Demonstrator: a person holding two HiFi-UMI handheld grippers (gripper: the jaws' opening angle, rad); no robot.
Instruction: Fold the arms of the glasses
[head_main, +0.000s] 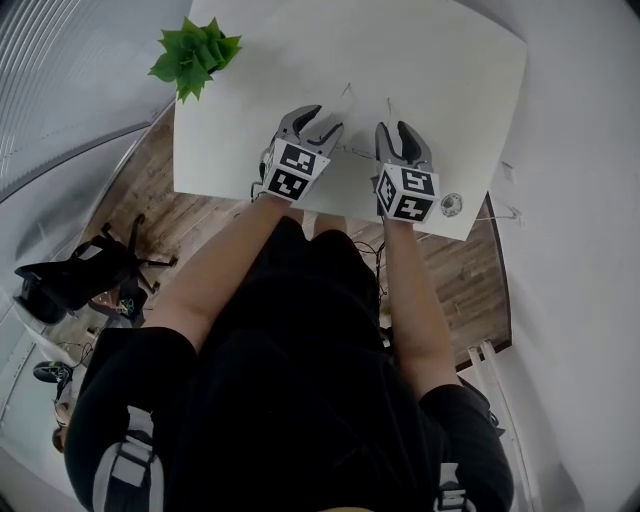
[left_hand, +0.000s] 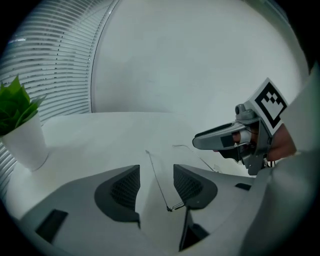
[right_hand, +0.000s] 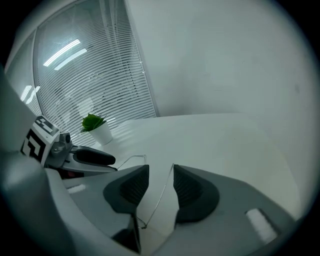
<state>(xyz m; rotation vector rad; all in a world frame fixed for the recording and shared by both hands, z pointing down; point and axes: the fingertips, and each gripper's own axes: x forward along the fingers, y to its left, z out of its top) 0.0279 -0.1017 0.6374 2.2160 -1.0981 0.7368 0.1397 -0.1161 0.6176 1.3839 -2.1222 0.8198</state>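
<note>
White table (head_main: 420, 70), seen from above, with a pair of thin wire-framed glasses (left_hand: 157, 180) lying flat near its front edge, both arms unfolded and pointing away from the person. The frame is barely legible in the head view (only faint lines show on the tabletop ahead of the two tools).

Left gripper (left_hand: 156, 174): tilted down over the table, jaws moderately apart. One arm of the glasses runs lengthwise through the gap, its hinge end nearest the camera and closer to the right-hand pad. Neither pad presses on the wire, so nothing is gripped.

Right gripper (right_hand: 161, 175): likewise tilted down, jaws somewhat narrower than the left pair but still apart. The other arm (right_hand: 159, 195) passes between them. Its far tip lies just beside the tip of the right-hand pad, and whether the two touch cannot be told. The wire is not clamped.

The two tools sit side by side, each visible at the edge of the other's view, and each straddles its own arm of the glasses.

Surroundings: a green potted plant (head_main: 195, 50) in a white pot at the far left corner of the table, well apart from the glasses. Slatted blinds (right_hand: 100, 90) lie beyond it. A small round object (head_main: 451, 205) is by the table's front edge near the right gripper.
</note>
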